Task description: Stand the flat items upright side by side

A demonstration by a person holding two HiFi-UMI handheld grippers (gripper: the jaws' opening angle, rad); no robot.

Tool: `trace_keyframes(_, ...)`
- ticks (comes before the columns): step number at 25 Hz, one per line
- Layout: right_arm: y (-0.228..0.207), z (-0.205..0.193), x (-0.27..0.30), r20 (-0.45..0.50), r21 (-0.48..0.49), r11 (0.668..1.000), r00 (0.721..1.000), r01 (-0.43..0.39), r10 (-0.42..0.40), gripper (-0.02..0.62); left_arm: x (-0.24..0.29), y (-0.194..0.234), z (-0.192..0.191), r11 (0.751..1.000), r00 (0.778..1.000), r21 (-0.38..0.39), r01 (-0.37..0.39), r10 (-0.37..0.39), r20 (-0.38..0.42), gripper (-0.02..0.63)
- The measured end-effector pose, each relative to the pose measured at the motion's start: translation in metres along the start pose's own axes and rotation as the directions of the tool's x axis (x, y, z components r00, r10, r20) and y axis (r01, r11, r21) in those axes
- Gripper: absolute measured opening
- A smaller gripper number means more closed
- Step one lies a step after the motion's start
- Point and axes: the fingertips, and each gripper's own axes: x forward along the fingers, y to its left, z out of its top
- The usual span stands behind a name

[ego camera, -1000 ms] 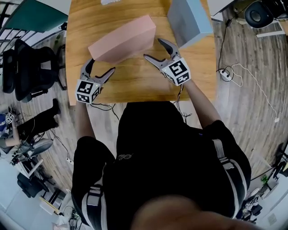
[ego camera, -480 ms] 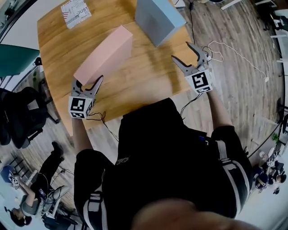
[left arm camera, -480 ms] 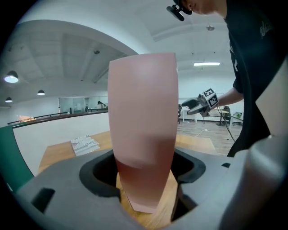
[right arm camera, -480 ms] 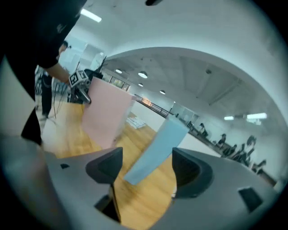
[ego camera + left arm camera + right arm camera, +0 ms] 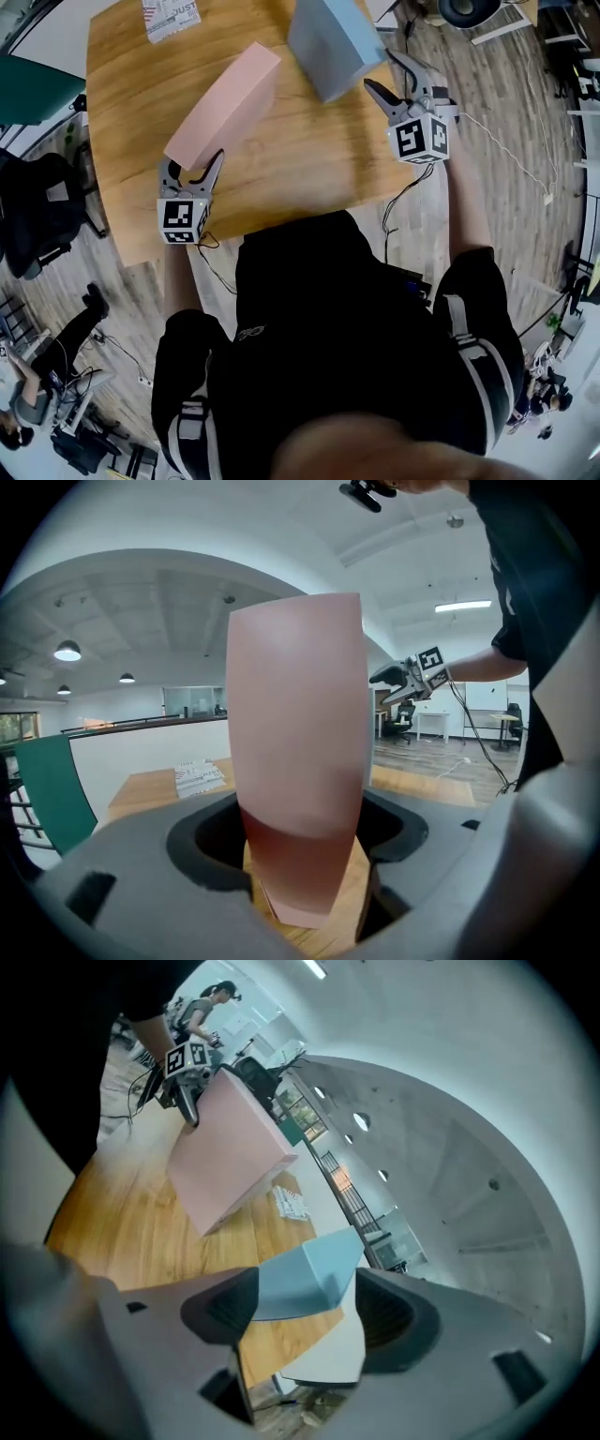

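Observation:
A pink slab (image 5: pixel 225 108) stands on its long edge on the wooden table (image 5: pixel 281 178), running from the near left toward the far middle. My left gripper (image 5: pixel 192 159) straddles its near end, and in the left gripper view the pink slab (image 5: pixel 295 761) fills the gap, with the jaws shut on it. A light blue slab (image 5: pixel 333 42) stands upright at the far right of the table. My right gripper (image 5: pixel 382 70) is at its right corner. Its jaws are closing with the blue slab's corner (image 5: pixel 305 1283) between them, not clearly pressed.
A printed leaflet (image 5: pixel 172 17) lies at the table's far left. The table's right edge runs just under my right gripper, with cables (image 5: pixel 525 150) on the floor beyond. A black office chair (image 5: pixel 37 216) stands left of the table.
My left gripper has slid onto the pink slab's near end and its jaws have narrowed. My right gripper has moved from the table's middle to the blue slab's right corner.

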Motion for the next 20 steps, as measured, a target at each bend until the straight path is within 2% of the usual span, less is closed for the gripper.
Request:
trace_keyframes(3,0.003,-0.004,0.011,0.017,-0.099,0.994,0.999,-0.041,0.043,0.321,0.008,-0.019,0.004,0.996,0.997,-0.027,-0.08,0.08,0.0,0.337)
trace_keyframes(7,0.008,-0.008,0.018,0.048,-0.157,0.985,0.995,-0.077,0.085,0.31,0.026,-0.044,0.013,0.982,0.985,-0.067,-0.175,0.174,-0.016,0.338)
trace_keyframes(11,0.014,0.0,0.026,0.103,-0.185,0.98,0.991,-0.07,0.09,0.299,0.043,-0.058,0.017,0.958,0.963,-0.098,-0.269,0.266,-0.037,0.337)
trace_keyframes(20,0.009,-0.006,0.023,0.17,-0.179,0.982,0.981,-0.064,0.095,0.298,0.089,-0.104,0.035,0.901,0.914,-0.151,-0.406,0.4,-0.07,0.334)
